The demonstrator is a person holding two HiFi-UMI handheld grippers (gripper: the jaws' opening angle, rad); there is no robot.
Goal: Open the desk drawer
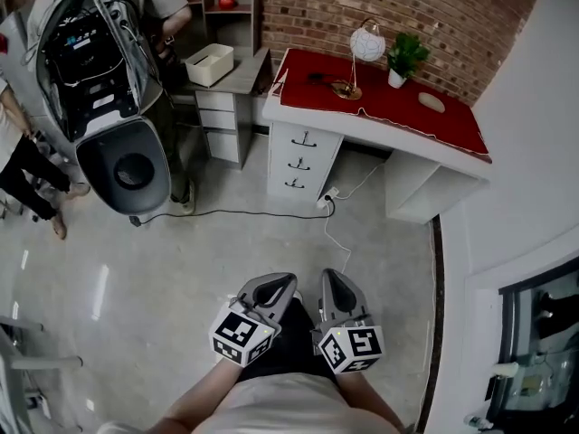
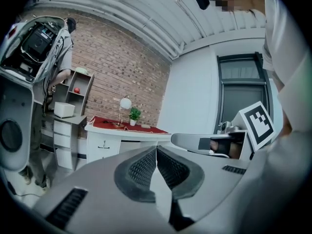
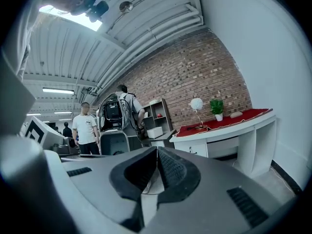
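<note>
1. A red brick wall [image 1: 380, 7] runs behind the furniture, and a plain white wall [image 1: 534, 134] meets it at the right.
2. The floor [image 1: 136, 278] is pale, glossy grey, with a black cable [image 1: 235, 213] lying across it.
3. A white desk [image 1: 380, 132] under a red cloth [image 1: 389, 98] bears a globe lamp [image 1: 367, 43] and a potted plant [image 1: 404, 57].
4. To its left stand a low grey cabinet [image 1: 217, 120] and an open shelf unit [image 1: 231, 12].
5. A dark-framed window [image 2: 239, 96] sits in the white wall.
6. Strip lights [image 3: 61, 90] glow under the ribbed ceiling [image 3: 146, 28].

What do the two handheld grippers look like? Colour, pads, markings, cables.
Left gripper and right gripper match: smooth grey curved shells, dark ribbed pads, each with a white cube bearing black square markers at the rear. No cables visible. Wearer has a light shirt.
</note>
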